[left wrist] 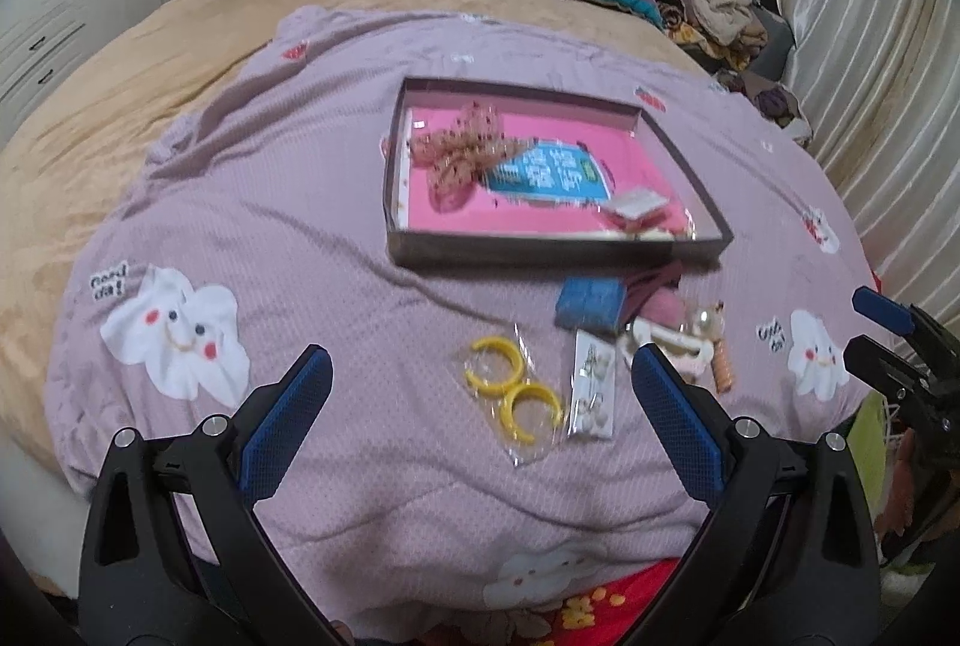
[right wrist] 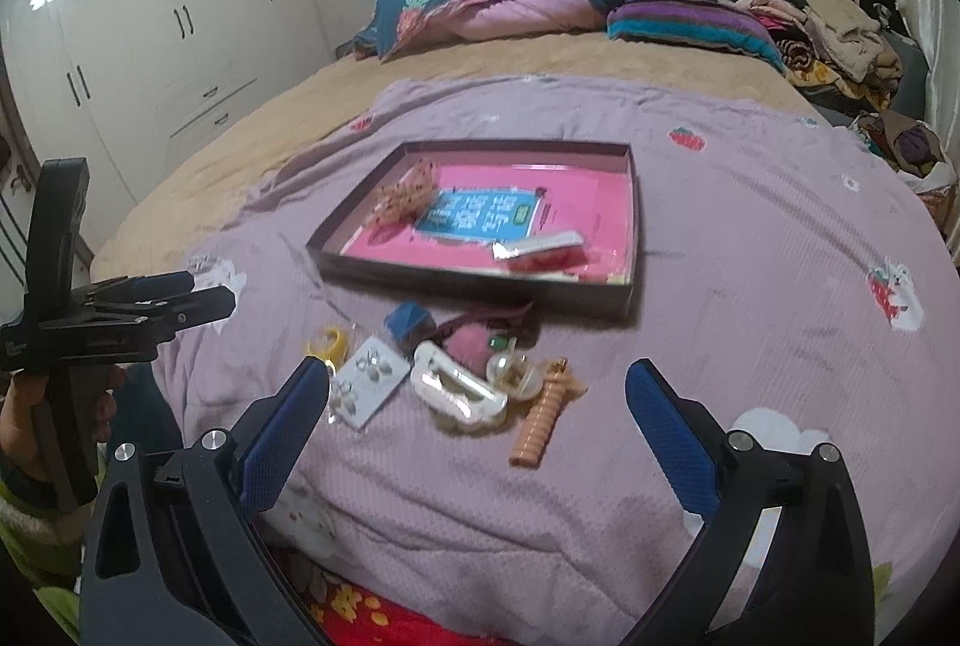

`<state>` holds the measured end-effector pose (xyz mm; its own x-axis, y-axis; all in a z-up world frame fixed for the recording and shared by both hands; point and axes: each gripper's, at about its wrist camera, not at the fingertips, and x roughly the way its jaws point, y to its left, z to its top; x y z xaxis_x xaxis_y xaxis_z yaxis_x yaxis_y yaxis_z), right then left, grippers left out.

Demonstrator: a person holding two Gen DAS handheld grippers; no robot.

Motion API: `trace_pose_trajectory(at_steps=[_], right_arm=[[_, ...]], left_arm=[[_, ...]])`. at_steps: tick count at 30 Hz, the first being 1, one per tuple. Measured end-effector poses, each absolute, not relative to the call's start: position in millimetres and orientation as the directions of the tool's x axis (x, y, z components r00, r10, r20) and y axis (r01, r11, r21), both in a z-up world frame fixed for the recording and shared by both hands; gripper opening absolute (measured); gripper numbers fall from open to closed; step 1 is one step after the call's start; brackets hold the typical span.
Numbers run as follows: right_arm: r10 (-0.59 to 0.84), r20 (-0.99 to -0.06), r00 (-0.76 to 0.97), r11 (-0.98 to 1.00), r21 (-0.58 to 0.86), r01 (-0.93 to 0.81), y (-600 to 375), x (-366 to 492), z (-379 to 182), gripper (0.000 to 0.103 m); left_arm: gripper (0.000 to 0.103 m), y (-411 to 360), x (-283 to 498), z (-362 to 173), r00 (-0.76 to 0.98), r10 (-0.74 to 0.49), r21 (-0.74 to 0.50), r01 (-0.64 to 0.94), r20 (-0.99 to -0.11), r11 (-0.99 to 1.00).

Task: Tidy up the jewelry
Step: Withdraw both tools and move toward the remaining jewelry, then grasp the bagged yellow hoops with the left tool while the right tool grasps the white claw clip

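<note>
A shallow dark tray [left wrist: 558, 253] [right wrist: 480, 280] with a pink floor lies on the lilac blanket; inside are a dotted fabric bow [left wrist: 462, 148] [right wrist: 405, 196], a blue card and a small white item. In front of it sits a loose pile: bagged yellow hoop earrings [left wrist: 516, 394] [right wrist: 329, 343], an earring card [left wrist: 594, 388] [right wrist: 366, 382], a blue box [left wrist: 591, 304] [right wrist: 408, 322], a white hair claw [right wrist: 459, 391], a pearl piece [right wrist: 510, 373] and an orange ribbed clip [right wrist: 543, 421]. My left gripper [left wrist: 483, 364] hovers open over the hoops. My right gripper [right wrist: 480, 376] hovers open over the claw. Both are empty.
The lilac blanket [left wrist: 300, 226] covers a tan bed. Folded quilts [right wrist: 492, 7] and clothes [right wrist: 840, 28] pile up at the headboard. White wardrobes [right wrist: 150, 34] stand on the left, a curtain [left wrist: 870, 76] on the right. A hand [right wrist: 36, 406] grips the left tool.
</note>
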<state>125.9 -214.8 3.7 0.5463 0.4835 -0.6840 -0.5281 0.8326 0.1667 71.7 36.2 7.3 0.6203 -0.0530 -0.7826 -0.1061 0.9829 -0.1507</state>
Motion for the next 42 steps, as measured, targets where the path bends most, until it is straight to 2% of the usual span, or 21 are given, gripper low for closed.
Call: trace_pose_trajectory(at_steps=[12, 15, 17, 23, 30, 33, 38, 39, 40, 42], right_arm=[[0.472, -0.731, 0.493, 0.823, 0.165, -0.543, -209, 116, -25, 0.099], [0.485, -0.741, 0.464, 0.811, 0.183, -0.555, -205, 115, -32, 0.099], [0.482, -0.747, 0.458, 0.81, 0.182, -0.558, -202, 116, -35, 0.099], [0.477, -0.758, 0.445, 0.808, 0.179, -0.562, -198, 118, -43, 0.099], [0.47, -0.771, 0.431, 0.808, 0.179, -0.561, -193, 124, -53, 0.098], [0.466, -0.777, 0.423, 0.804, 0.173, -0.569, -186, 129, -57, 0.098], [0.466, -0.788, 0.402, 0.8, 0.182, -0.571, -172, 141, -69, 0.097], [0.464, -0.793, 0.395, 0.803, 0.188, -0.566, -168, 145, -73, 0.096], [0.465, -0.795, 0.39, 0.804, 0.193, -0.563, -165, 148, -76, 0.089], [0.457, -0.805, 0.379, 0.807, 0.197, -0.556, -160, 154, -82, 0.082]], left_arm=[[0.091, 25, 59, -33, 0.541, -0.072, -0.123, -0.059, -0.838, 0.991], [0.079, 26, 61, -49, 0.502, -0.104, -0.156, -0.061, -0.858, 0.986], [0.065, 26, 63, -58, 0.481, -0.13, -0.181, -0.061, -0.867, 0.982], [0.051, 19, 73, -70, 0.455, -0.168, -0.216, -0.056, -0.874, 0.975], [0.051, 12, 95, -80, 0.456, -0.115, -0.157, -0.056, -0.882, 0.986], [0.057, 19, 101, -81, 0.464, -0.083, -0.139, -0.088, -0.882, 0.986], [0.059, 33, 105, -81, 0.472, -0.054, -0.127, -0.125, -0.88, 0.984], [0.059, 35, 105, -80, 0.475, -0.045, -0.12, -0.13, -0.879, 0.984], [0.059, 37, 105, -80, 0.479, -0.029, -0.108, -0.138, -0.878, 0.985], [0.059, 43, 105, -79, 0.481, -0.015, -0.102, -0.155, -0.876, 0.983]])
